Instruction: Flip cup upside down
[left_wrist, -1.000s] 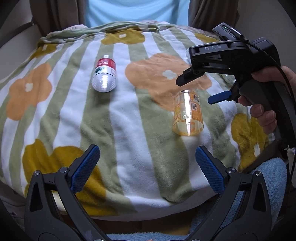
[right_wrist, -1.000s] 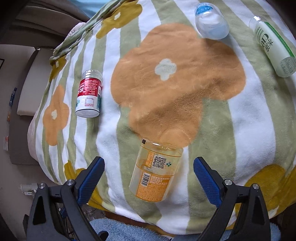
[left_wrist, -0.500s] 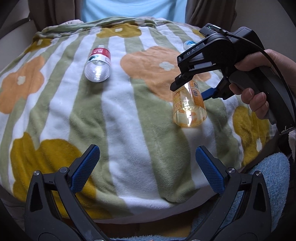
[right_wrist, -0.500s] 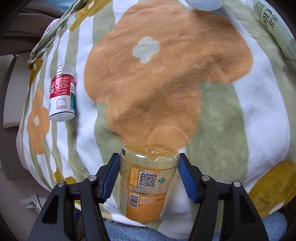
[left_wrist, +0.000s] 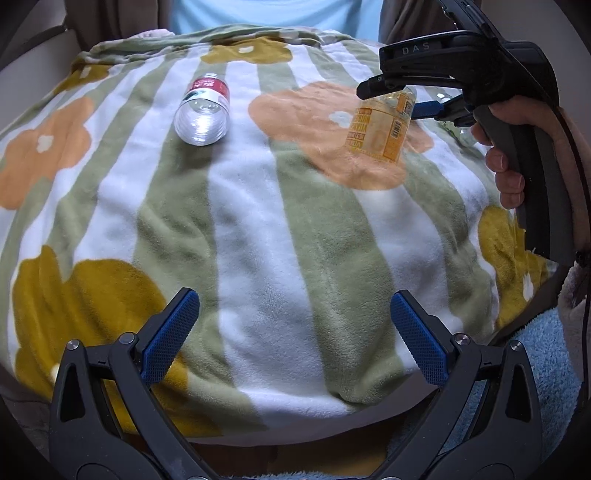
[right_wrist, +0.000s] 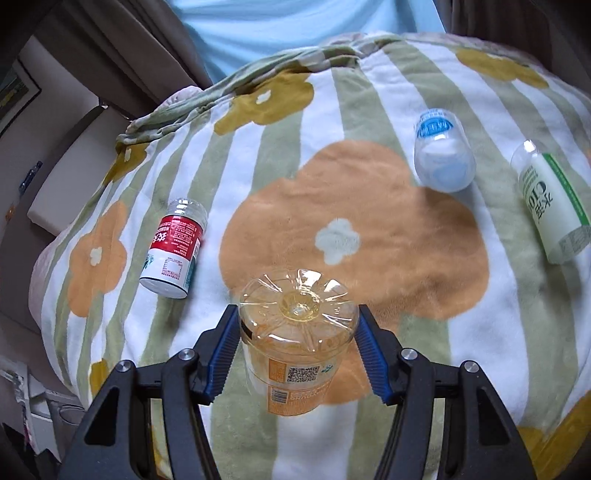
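The clear orange-labelled plastic cup (right_wrist: 297, 343) is clamped between the blue pads of my right gripper (right_wrist: 297, 356), lifted off the blanket with its ribbed base up and towards the camera. In the left wrist view the cup (left_wrist: 380, 123) hangs from the right gripper (left_wrist: 404, 101) above the orange flower, nearly upright with its open end down. My left gripper (left_wrist: 293, 338) is open and empty, low over the near edge of the blanket.
A flower-and-stripe blanket (left_wrist: 258, 229) covers a rounded surface. A red-labelled cup (left_wrist: 203, 110) lies on its side at the left. A blue-labelled cup (right_wrist: 441, 155) and a green-and-white bottle (right_wrist: 550, 203) lie at the far right. Blue towel (left_wrist: 546, 369) at the near right.
My right gripper closed on the orange cup, lifted it off the blanket and turned it from lying down to base-up. My left gripper stayed open and shifted slightly.
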